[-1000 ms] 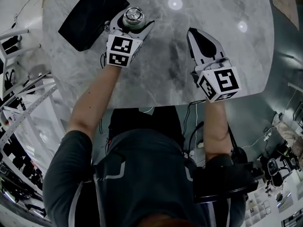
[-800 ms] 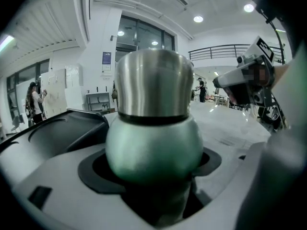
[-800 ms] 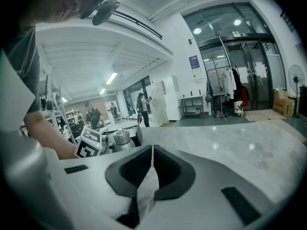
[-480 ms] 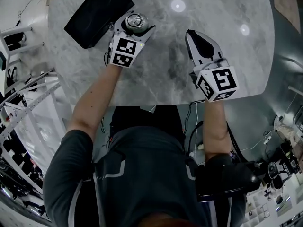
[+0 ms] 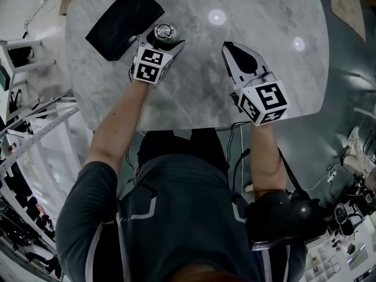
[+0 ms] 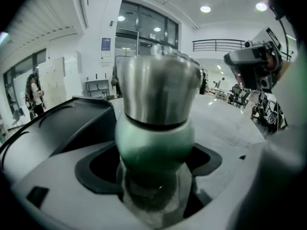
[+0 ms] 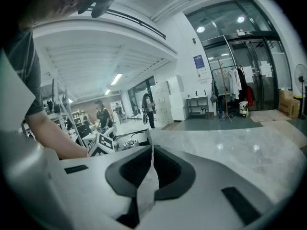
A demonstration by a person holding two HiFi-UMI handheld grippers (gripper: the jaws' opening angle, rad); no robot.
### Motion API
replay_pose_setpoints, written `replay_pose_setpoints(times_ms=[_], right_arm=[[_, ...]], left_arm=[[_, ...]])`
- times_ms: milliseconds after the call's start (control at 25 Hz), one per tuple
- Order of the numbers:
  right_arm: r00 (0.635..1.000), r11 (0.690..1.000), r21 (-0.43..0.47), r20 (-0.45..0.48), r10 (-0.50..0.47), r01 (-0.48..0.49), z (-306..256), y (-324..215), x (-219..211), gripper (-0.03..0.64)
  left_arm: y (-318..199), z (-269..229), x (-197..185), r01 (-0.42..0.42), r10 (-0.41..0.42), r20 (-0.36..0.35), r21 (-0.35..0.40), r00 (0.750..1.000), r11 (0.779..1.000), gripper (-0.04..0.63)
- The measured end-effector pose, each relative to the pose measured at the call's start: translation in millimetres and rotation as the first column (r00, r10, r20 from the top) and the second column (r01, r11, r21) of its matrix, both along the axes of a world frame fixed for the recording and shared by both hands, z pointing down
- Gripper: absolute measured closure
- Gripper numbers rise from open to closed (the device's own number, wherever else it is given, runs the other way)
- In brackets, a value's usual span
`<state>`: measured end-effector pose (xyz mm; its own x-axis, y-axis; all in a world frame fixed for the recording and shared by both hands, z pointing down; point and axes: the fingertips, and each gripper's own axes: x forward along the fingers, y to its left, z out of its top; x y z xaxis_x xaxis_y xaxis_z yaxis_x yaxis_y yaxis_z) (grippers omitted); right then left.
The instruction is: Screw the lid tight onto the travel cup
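Your left hand-held gripper (image 5: 163, 36) is clamped on the green, round-bodied travel cup (image 6: 154, 133), brushed-steel lid (image 6: 158, 87) sitting on top. Your right hand-held gripper (image 7: 151, 150): jaws together, empty, apart to its right above the grey marble surface (image 5: 200, 93). Open it, square onto lid, twist; brace cup steady.

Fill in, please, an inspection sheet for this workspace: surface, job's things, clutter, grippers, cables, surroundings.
Surface: grey marble table, ceiling lamps reflected on it.
Job's things: green travel cup, steel lid on top, upright.
Clutter: black flat pad at the far left corner.
Grippers: left gripper shut on the travel cup; right gripper shut, empty.
Cables: cables hang below the table's near edge.
Surroundings: white racks at left; people far behind.
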<state>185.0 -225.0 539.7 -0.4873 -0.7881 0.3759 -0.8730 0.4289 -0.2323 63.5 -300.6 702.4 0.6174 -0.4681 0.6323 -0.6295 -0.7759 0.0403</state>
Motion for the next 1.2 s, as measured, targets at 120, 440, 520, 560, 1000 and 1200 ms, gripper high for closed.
replay_pose_setpoints(times_ms=[120, 440, 520, 560, 1000, 1200], right_arm=[[1.000, 1.000, 0.014, -0.006, -0.005, 0.006, -17.2, 1.3, 4.6, 0.578], [1.000, 0.998, 0.058, -0.010, -0.024, 0.024, -63.6, 7.9, 1.2, 0.580], [0.999, 0.996, 0.075, -0.007, -0.043, 0.043, -76.4, 9.5, -2.7, 0.580], [0.999, 0.996, 0.082, -0.001, -0.047, 0.047, -82.6, 10.3, -3.5, 0.578], [0.999, 0.986, 0.158, 0.017, -0.049, 0.046, -145.5, 20.7, -14.3, 0.578], [0.999, 0.979, 0.202, 0.020, -0.029, 0.024, -178.1, 17.3, -11.8, 0.578]], left_arm=[[2.7, -11.4, -3.8, 0.010, -0.010, 0.000, -0.005, 1.000, 1.000, 0.190], [18.2, -45.3, -16.4, 0.023, -0.023, -0.012, -0.029, 1.000, 0.999, 0.190], [25.5, -63.7, -19.1, 0.017, -0.017, -0.030, -0.007, 0.999, 1.000, 0.190], [30.3, -73.8, -19.0, 0.010, -0.010, -0.046, 0.000, 0.999, 1.000, 0.190], [54.5, -210.8, -54.1, 0.052, -0.029, -0.319, 0.063, 0.947, 0.997, 0.392], [42.1, -298.0, -65.3, 0.069, 0.012, -0.385, 0.195, 0.923, 0.978, 0.433]])
